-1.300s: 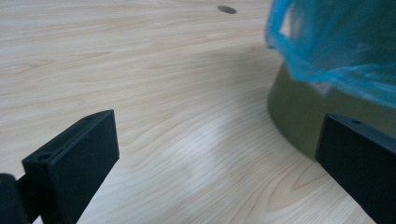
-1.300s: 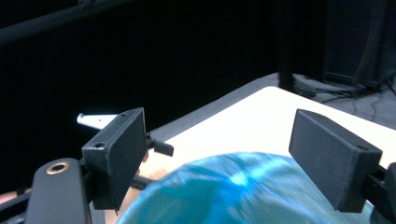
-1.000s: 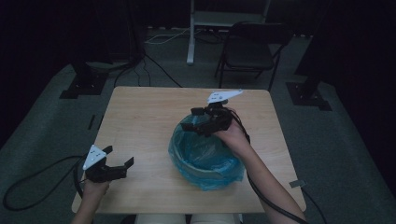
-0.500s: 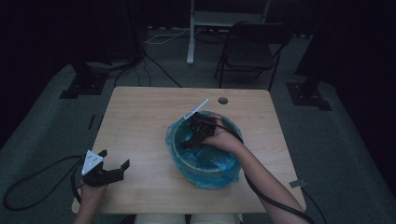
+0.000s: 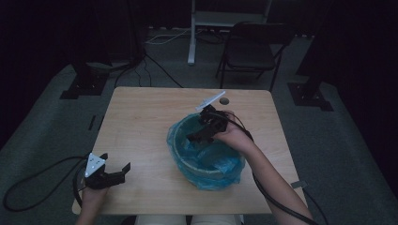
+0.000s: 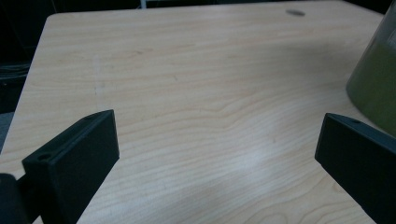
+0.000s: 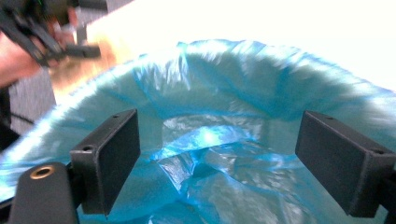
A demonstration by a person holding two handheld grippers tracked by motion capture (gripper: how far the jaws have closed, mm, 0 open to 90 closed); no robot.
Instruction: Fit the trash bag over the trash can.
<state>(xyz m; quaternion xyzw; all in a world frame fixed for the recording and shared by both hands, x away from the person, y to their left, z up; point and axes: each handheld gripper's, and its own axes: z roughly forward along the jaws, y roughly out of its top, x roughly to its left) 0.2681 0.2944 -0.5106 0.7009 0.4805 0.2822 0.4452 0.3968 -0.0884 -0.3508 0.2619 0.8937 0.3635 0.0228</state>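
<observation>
A round bin (image 5: 180, 140) lined with a blue plastic bag (image 5: 211, 164) stands on the right half of a pale wooden table (image 5: 141, 117), closer to the near edge than to the far one. The bag is folded over the rim and its loose film hangs down the outside on the near right, touching the tabletop. Inside, in the right gripper view, the blue bag (image 7: 210, 140) lies in crumpled folds at the bottom.

The right gripper (image 5: 201, 136) is held over the bin's mouth, tilted down into it from the far right. Its jaws stand wide apart with nothing between them; in its own view the right gripper (image 7: 217, 158) looks straight into the liner, with the folded rim arching beyond the jaws. Whether the jaws touch the film cannot be told.

The left gripper (image 5: 119, 172) rests at the near left corner of the table, well apart from the bin. The left gripper (image 6: 217, 154) is likewise fully open and empty, with bare wood between its jaws and the bin's green side (image 6: 376, 79) at the right edge of its view.

A small round hole (image 5: 225, 101) marks the tabletop near the far edge. Beyond the table stands a dark folding chair (image 5: 251, 51).
</observation>
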